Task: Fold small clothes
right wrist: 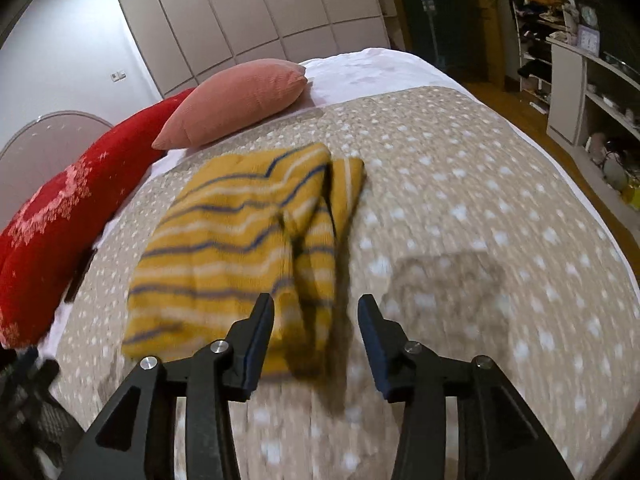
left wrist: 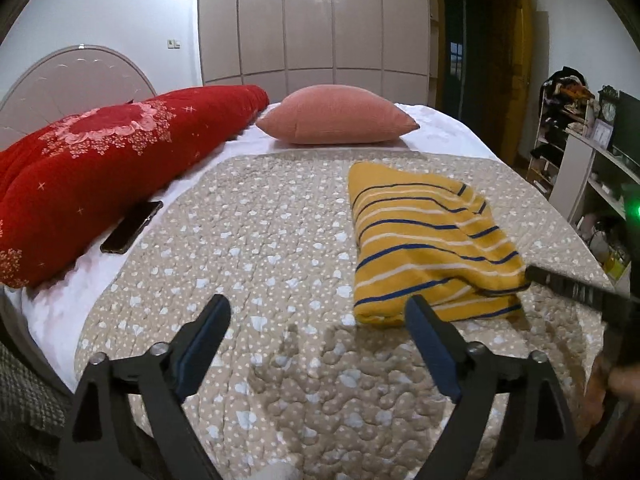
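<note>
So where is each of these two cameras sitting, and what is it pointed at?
Left wrist view: on the left gripper, looking down across the bed's quilt; its open jaws show, with the right gripper's tip at the right edge.
Right wrist view: on the right gripper, aimed at the yellow striped garment; open jaws show.
Shared: garment, pink pillow, red quilt, wardrobe.

Bed [left wrist: 248,364] w/ beige quilted cover, white dot & heart print; white sheet shows at left & far edges. On it: folded yellow sweater [left wrist: 424,240] w/ blue & white stripes, right of centre on the quilt. Pink cushion [left wrist: 336,116] at far end, on the sheet. Red floral duvet [left wrist: 92,164] rolled along left side. Dark phone [left wrist: 131,227] just beside the duvet, at the quilt's left edge.
</note>
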Motion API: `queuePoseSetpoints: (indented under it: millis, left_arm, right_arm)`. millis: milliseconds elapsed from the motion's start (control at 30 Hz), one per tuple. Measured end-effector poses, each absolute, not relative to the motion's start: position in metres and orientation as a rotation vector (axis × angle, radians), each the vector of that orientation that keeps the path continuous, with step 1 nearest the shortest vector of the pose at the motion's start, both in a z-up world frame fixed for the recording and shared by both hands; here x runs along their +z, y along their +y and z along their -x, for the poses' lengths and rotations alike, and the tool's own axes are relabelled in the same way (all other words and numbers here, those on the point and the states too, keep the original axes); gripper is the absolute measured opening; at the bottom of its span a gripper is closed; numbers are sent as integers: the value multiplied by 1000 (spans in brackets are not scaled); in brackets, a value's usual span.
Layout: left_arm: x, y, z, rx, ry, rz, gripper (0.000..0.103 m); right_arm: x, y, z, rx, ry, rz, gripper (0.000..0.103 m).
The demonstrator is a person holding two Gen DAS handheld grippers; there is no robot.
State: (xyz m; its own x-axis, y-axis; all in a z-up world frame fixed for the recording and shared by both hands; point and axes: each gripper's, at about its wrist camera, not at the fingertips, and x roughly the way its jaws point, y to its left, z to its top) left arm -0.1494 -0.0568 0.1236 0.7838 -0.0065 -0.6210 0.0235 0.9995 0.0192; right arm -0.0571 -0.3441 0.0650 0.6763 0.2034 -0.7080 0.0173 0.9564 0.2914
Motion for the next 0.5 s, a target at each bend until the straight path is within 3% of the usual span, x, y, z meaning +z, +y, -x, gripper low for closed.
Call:
queuePoseSetpoints:
  millis: [133, 500]
  left_arm:
    - [120, -63, 152, -47, 709, -18, 91]
    - [97, -72, 149, -85, 801, -28, 91]
  right_arm:
    - [59, -334, 91, 104, 816, -269, 57]
    - [44, -313, 114, 80, 843, -207, 62]
